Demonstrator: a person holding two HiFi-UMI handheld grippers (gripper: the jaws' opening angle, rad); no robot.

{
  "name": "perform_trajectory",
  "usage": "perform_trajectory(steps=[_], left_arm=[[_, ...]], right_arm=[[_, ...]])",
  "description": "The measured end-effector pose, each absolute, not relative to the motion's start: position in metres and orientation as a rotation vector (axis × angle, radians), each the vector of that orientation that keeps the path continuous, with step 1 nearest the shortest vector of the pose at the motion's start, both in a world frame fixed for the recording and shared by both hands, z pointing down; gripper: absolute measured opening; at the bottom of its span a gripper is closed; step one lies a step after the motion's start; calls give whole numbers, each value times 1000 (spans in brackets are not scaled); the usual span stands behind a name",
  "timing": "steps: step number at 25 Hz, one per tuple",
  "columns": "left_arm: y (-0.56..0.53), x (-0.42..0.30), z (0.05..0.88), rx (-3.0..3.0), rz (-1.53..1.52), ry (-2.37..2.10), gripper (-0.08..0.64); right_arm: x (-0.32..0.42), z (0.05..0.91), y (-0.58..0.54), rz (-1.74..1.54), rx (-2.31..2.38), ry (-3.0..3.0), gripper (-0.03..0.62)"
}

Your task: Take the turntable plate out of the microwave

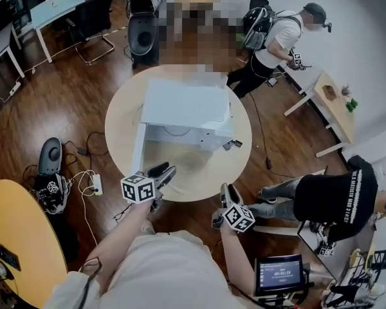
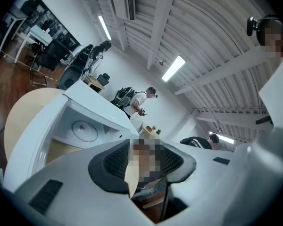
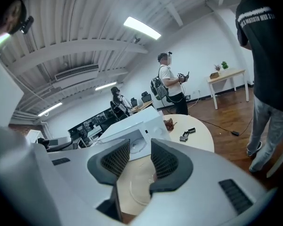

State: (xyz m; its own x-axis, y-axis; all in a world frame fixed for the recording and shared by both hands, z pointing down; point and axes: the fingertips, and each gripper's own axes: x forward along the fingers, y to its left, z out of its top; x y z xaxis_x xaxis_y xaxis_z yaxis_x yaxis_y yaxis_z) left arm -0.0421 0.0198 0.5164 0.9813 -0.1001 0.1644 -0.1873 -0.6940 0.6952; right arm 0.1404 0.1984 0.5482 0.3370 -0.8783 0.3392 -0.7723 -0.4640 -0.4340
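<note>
A white microwave (image 1: 186, 105) stands on the round table (image 1: 122, 124) with its door (image 1: 139, 150) swung open to the left. A clear glass plate (image 1: 192, 163) lies flat on the table in front of the opening; in the right gripper view the plate (image 3: 137, 187) shows below the jaws. A round shape (image 2: 85, 130) is seen on the microwave's floor. My left gripper (image 1: 164, 171) hovers at the table's near edge, open and holding nothing. My right gripper (image 1: 226, 190) hangs just off the table's near edge, also open and holding nothing.
A small black object (image 1: 232, 145) lies on the table right of the microwave. One person (image 1: 273, 44) stands behind the table and another (image 1: 334, 198) sits at the right. A power strip (image 1: 96, 184) and cables lie on the floor at the left.
</note>
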Motion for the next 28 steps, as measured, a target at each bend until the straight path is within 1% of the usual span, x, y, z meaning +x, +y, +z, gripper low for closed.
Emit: perform_trajectory(steps=[7, 8, 9, 11, 20, 21, 22, 28], left_arm=[[51, -37, 500, 2376, 172, -306, 167], [60, -35, 500, 2365, 172, -321, 164], [70, -33, 500, 2355, 170, -333, 145], [90, -29, 502, 2340, 173, -347, 140], [171, -25, 499, 2324, 196, -385, 137], [179, -25, 499, 2325, 198, -390, 120], [189, -24, 499, 2326, 202, -393, 118], [249, -28, 510, 2324, 200, -382, 118]], right_arm=[[149, 498, 220, -703, -2277, 1681, 138], [151, 491, 228, -689, -2261, 1709, 138], [155, 485, 236, -678, -2241, 1728, 138], [163, 477, 252, -660, -2194, 1739, 138], [185, 477, 332, -703, -2097, 1706, 138], [187, 480, 343, -713, -2094, 1688, 138], [189, 484, 354, -719, -2096, 1670, 138], [184, 494, 418, -671, -2116, 1671, 138]])
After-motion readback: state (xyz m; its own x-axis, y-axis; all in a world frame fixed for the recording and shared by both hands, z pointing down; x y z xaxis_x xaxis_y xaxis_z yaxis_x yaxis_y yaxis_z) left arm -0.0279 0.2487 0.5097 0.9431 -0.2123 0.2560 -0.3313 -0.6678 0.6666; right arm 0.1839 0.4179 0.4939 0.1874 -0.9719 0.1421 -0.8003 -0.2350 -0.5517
